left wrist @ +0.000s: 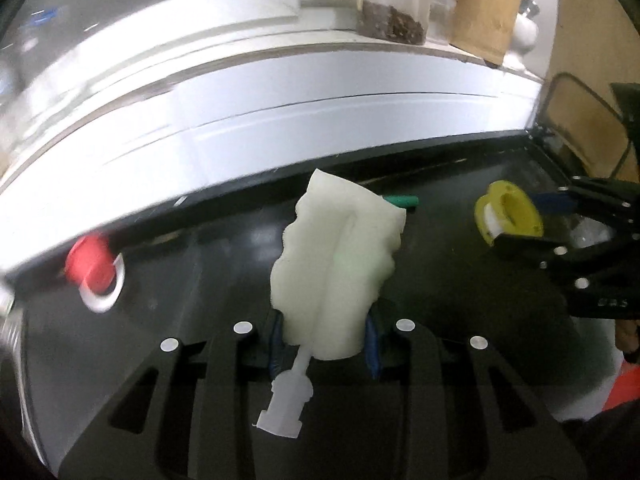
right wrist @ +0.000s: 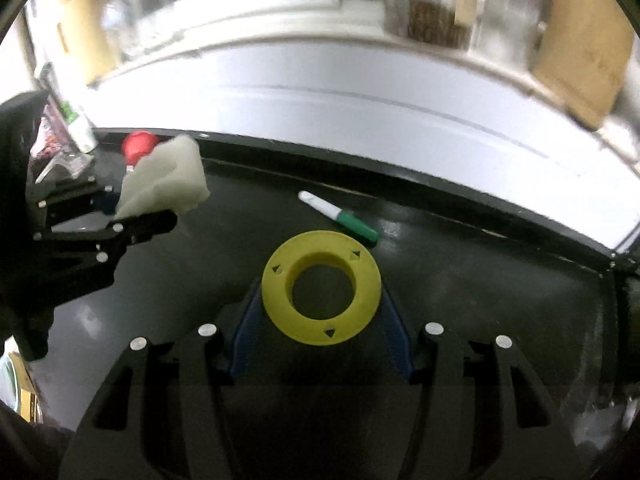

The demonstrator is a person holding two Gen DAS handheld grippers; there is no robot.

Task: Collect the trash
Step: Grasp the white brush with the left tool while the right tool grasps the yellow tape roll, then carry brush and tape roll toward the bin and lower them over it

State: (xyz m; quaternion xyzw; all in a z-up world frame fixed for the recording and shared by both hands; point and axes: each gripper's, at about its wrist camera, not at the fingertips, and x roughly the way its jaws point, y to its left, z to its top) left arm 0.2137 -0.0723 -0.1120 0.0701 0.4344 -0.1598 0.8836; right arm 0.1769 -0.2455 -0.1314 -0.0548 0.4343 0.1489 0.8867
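A home kitchen: a black hob (left wrist: 460, 280) under a white sill (left wrist: 280, 92) holding a jar (left wrist: 394, 0) and utensil pot (left wrist: 486, 12).

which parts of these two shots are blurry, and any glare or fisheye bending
Left wrist view: the red plastic cap at the left edge is smeared, while the crumpled white foam piece in the left gripper is fairly sharp. Right wrist view: the shelf clutter is blurred, the yellow plastic ring in the right gripper is crisp. Both views: the white ledge bows, with glare on the black tabletop.
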